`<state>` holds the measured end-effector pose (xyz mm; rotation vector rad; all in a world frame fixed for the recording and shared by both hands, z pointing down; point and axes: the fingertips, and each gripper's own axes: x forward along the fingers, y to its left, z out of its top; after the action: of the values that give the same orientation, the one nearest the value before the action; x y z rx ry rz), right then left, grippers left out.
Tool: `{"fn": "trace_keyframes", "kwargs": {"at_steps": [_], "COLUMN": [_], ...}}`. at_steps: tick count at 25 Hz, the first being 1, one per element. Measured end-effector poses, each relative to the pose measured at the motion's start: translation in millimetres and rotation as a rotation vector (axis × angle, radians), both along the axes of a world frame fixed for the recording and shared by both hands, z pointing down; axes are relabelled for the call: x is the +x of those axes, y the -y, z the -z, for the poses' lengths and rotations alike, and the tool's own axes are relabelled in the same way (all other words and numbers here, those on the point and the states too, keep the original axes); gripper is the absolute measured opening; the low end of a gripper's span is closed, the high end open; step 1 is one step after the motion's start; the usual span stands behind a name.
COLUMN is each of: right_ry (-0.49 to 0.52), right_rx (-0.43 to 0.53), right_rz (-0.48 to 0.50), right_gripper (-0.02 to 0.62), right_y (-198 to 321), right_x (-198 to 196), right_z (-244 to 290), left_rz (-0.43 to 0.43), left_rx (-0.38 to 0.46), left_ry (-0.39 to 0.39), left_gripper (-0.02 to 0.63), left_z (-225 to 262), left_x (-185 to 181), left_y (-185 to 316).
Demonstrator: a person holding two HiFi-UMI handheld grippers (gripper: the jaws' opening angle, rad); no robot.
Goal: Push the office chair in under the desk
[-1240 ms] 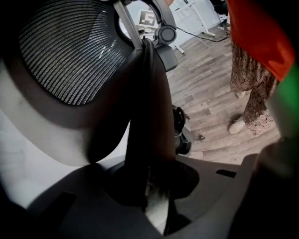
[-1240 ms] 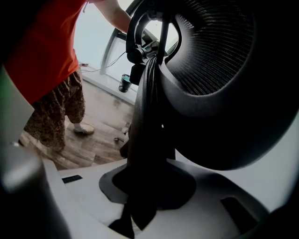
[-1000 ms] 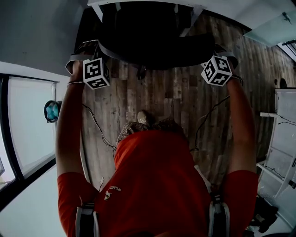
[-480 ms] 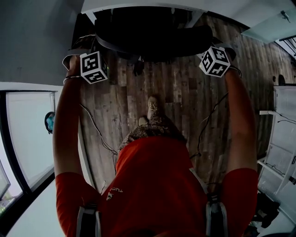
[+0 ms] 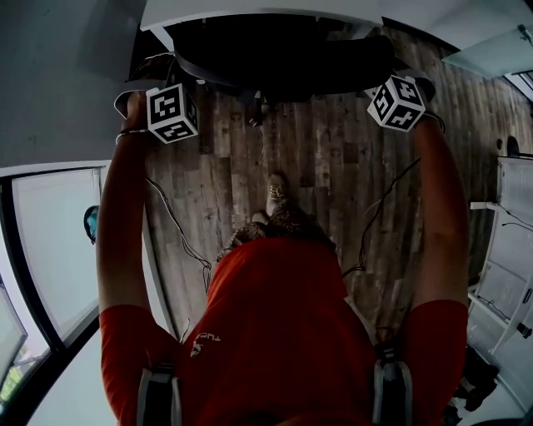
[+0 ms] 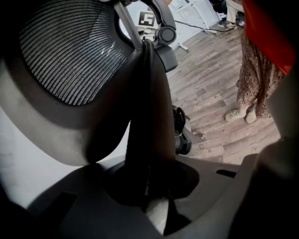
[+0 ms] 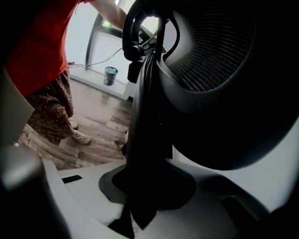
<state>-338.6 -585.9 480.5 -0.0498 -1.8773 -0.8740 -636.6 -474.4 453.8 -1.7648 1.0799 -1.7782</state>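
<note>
My two grippers, the left gripper (image 6: 149,179) and the right gripper (image 7: 140,182), each pinch the thin, dark rim of the curved mesh back of the one office chair (image 5: 283,58), one at either side. The chair stands far from me, its back at the near edge of the flat white desk (image 5: 250,10). Open wood-plank floor (image 5: 333,166) stretches back to my feet.

No words or numbers to read anywhere here. On the left tongs (image 6: 150,198), the cube (image 5: 172,112) shows black-and-white square code markers, and it's the same story on the right tongs' (image 7: 140,205) cube (image 5: 397,103). Far ahead of the left tongs, another square marker (image 6: 146,18) sits on something white. Well behind both tongs, small white print (image 5: 204,342) on the orange shirt (image 5: 283,333) is upside down and too small to make out.
</note>
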Motion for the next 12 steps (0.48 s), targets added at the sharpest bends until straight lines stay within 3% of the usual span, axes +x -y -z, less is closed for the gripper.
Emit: {"fn": "trace_keyframes", "kwargs": {"at_steps": [12], "right_ry": [0.014], "right_rx": [0.000], "right_rz": [0.017], "right_gripper": [0.097], "right_y": [53], "right_x": [-27], "right_z": [8], "left_rz": [0.007], "left_rx": [-0.021], "left_ry": [0.004], "left_gripper": [0.089], "left_z": [1], "left_x": [-24], "left_y": [60]}}
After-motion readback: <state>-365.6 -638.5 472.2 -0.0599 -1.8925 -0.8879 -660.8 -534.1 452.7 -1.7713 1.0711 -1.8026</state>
